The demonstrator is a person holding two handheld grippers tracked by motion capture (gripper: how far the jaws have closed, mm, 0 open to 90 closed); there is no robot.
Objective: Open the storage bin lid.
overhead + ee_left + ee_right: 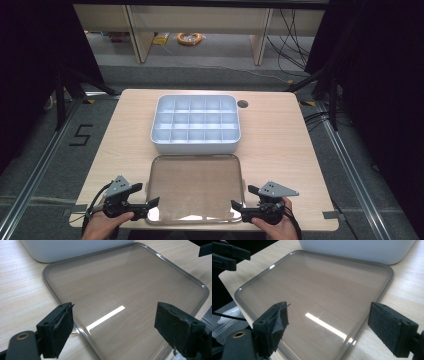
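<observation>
I have the left hand-held gripper [141, 198] and right hand-held gripper [245, 198] both spread wide at the near corners of the clear lid [195, 186], which lies flat on the tabletop [280, 140] just before the white compartment box [196, 124].

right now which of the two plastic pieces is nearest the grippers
The flat clear lid, lying at the table's near edge between both open grippers; the white compartment box sits beyond it.

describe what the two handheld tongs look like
Both tongs, left and right, are black, each with two blocky jaws faced in worn, fraying dark pads, a grey three-cornered plate on top and a black cable trailing back.
</observation>
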